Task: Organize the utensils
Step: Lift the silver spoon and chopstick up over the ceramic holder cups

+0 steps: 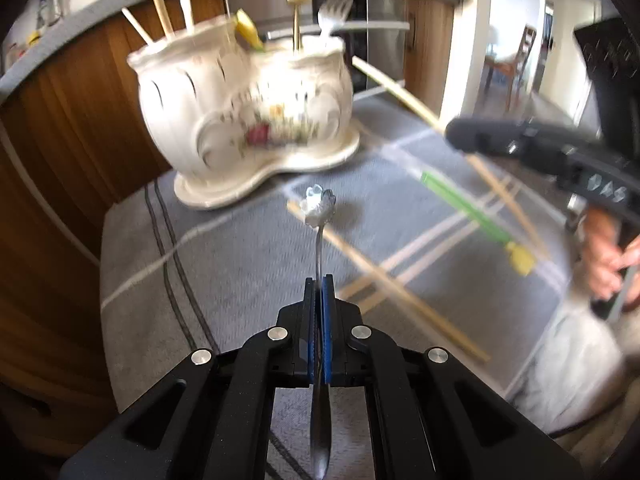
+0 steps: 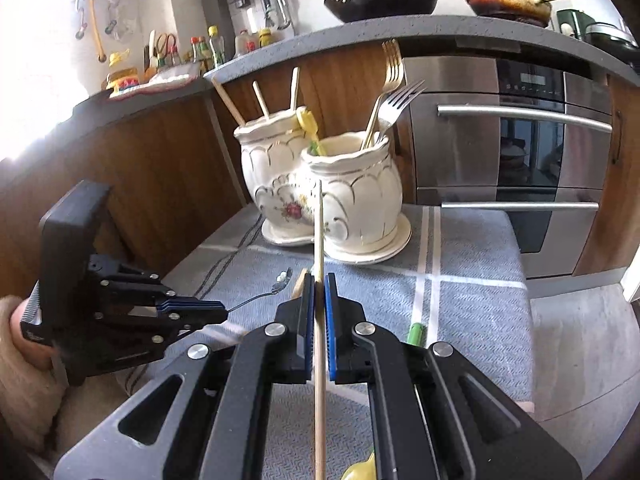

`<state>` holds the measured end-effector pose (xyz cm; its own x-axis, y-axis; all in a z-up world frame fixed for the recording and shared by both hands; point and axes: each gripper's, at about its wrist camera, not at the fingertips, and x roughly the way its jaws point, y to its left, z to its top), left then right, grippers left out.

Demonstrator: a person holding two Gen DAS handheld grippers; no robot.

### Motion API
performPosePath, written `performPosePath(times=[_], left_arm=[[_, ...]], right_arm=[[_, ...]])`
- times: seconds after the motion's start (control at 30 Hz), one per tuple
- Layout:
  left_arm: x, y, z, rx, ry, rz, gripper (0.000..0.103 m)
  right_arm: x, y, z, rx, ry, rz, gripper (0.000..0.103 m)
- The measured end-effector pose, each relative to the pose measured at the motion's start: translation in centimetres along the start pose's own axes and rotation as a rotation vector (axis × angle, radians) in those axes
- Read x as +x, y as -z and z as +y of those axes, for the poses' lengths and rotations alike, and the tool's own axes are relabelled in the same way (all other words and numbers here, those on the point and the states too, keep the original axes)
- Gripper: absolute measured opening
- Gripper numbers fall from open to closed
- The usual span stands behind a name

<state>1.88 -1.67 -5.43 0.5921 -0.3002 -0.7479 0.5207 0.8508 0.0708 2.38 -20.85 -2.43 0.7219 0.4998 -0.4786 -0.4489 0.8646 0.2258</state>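
My left gripper (image 1: 319, 280) is shut on the thin handle of a small silver spoon (image 1: 318, 204), whose flower-shaped end sticks out ahead, above the cloth. A white ceramic double-jar holder (image 1: 240, 112) stands beyond it. Its left jar holds chopsticks and a yellow-green utensil, its right jar a gold fork (image 2: 394, 66) and a silver fork (image 2: 400, 100). My right gripper (image 2: 319, 278) is shut on a wooden chopstick (image 2: 319, 232) that points at the holder (image 2: 352, 200). The left gripper (image 2: 222, 312) with the spoon (image 2: 264, 296) shows at the left of the right wrist view.
A grey striped cloth (image 2: 460, 280) covers the small table. On it lie loose chopsticks (image 1: 400, 296) and a green utensil with a yellow end (image 1: 468, 212). An oven (image 2: 520, 152) and wooden cabinets stand close behind. A person's hand (image 1: 608, 256) is at the right.
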Motion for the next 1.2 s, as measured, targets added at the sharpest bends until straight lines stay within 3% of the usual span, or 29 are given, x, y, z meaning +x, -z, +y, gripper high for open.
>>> performPosePath(times=[0.23, 0.33, 0.57, 0.83, 1.07, 1.13, 1.2], left_arm=[[-2.6, -1.0, 0.3, -0.012, 0.038, -0.121, 0.001], [-2.2, -0.8, -0.1, 0.004, 0.025, -0.089, 0.001], [1.7, 1.0, -0.2, 0.024, 0.029, 0.066, 0.000], [2.4, 0.8, -0.5, 0.047, 0.013, 0.110, 0.001], [3.2, 0.0, -1.2, 0.073, 0.021, 0.138, 0.018], [3.4, -0.1, -1.4, 0.078, 0.016, 0.140, 0.018], [3.5, -0.3, -1.2, 0.064, 0.013, 0.143, 0.004]], right_arm=[[-0.7, -0.5, 0.1, 0.002, 0.005, -0.056, 0.005], [0.1, -0.3, 0.1, 0.001, 0.023, -0.027, 0.005], [0.1, -0.1, 0.1, 0.002, 0.016, -0.018, 0.005], [0.2, -0.1, -0.5, 0.021, 0.014, -0.008, 0.005], [0.2, 0.0, -0.2, 0.009, 0.009, -0.002, 0.005], [0.2, -0.1, -0.2, 0.010, 0.009, -0.003, 0.005], [0.2, -0.1, -0.1, 0.009, 0.008, -0.006, 0.005]])
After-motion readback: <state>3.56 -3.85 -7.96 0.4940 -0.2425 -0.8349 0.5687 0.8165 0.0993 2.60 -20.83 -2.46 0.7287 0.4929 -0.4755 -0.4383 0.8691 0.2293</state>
